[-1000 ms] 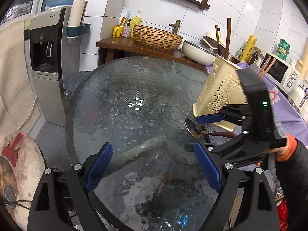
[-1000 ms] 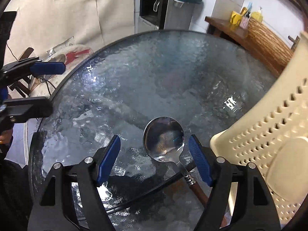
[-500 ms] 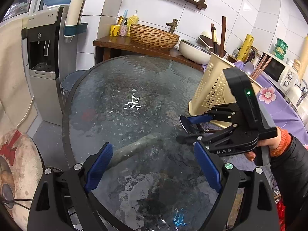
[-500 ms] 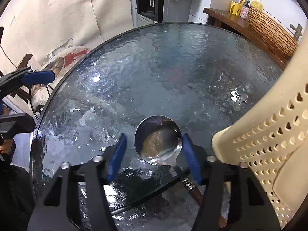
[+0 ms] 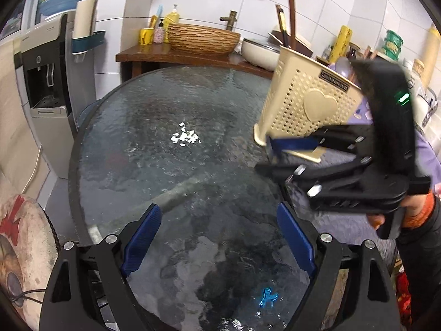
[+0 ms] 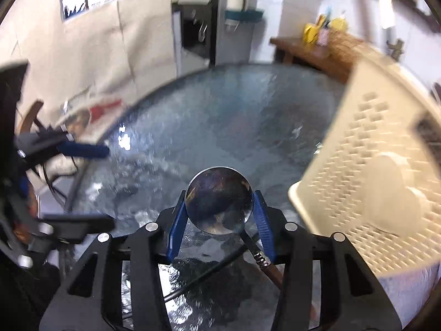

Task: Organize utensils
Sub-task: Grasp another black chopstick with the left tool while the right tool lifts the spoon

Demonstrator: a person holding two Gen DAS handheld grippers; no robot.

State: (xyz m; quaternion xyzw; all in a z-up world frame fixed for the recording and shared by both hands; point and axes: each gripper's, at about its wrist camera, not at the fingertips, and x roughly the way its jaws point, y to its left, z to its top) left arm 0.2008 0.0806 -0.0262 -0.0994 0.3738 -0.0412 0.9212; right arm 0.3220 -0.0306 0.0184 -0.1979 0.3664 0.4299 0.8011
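Two blue-padded fingers of the right gripper (image 6: 219, 220) are clamped on the round bowl of a steel spoon with a brown wooden handle (image 6: 219, 200), one pad on each side of the rim. Its bowl sits at lower centre of the right wrist view, and its long axis runs back toward lower right, the handle passing under the right-hand finger. Just right of the spoon stands the cream perforated plastic utensil holder (image 6: 372, 171), its open top at upper right, so I judge the next move carries the spoon up and rightward, handle end leading or turned down. Below lies the round textured-glass worktop (image 6: 220, 115). At lower centre of the left wrist view, the left gripper (image 5: 217, 237) has its fingers well apart, empty, farther from the holder.
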